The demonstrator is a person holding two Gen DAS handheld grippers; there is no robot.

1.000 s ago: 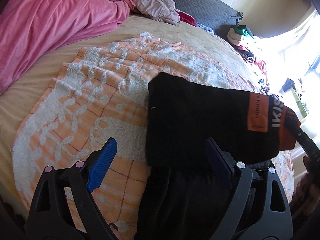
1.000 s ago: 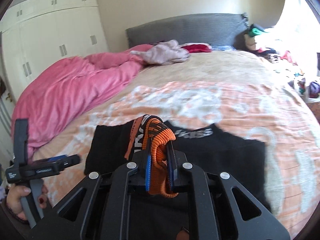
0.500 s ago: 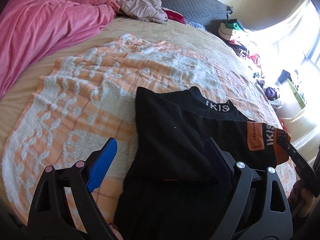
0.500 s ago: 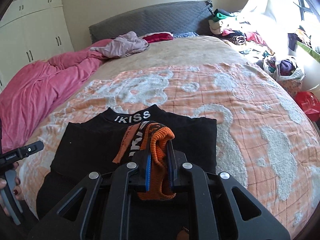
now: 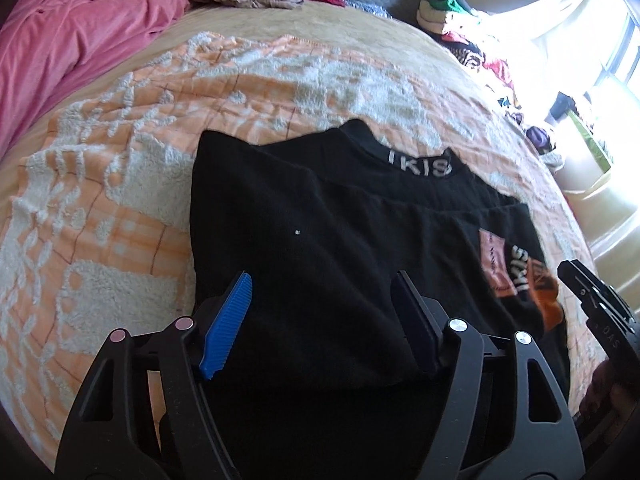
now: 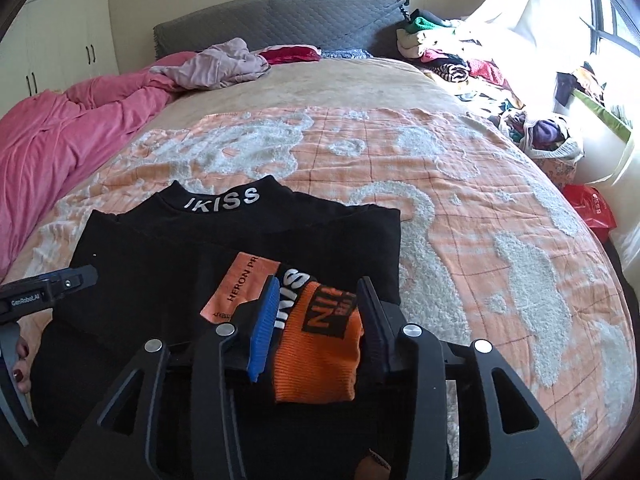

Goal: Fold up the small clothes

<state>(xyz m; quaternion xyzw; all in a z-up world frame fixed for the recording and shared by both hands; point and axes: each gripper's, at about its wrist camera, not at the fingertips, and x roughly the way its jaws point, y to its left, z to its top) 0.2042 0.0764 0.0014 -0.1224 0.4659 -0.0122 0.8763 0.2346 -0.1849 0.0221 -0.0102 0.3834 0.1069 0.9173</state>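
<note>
Black sweater (image 6: 240, 240) lies partly folded at lower centre of the frame on the orange-and-white blanket (image 6: 460, 200), collar lettering toward the headboard (image 6: 280, 16). Orange cuff (image 6: 320, 352) rests on the sweater between the right gripper (image 6: 316, 320) jaws, which have just been opening; pads stand off the cloth. Left gripper (image 5: 324, 316) jaws have just been closing, still apart over the black fabric, nothing pinched. Pink duvet (image 6: 72, 128) crowds upper left; clothes pile (image 6: 452, 56) upper right. Bare blanket right of the sweater.
</note>
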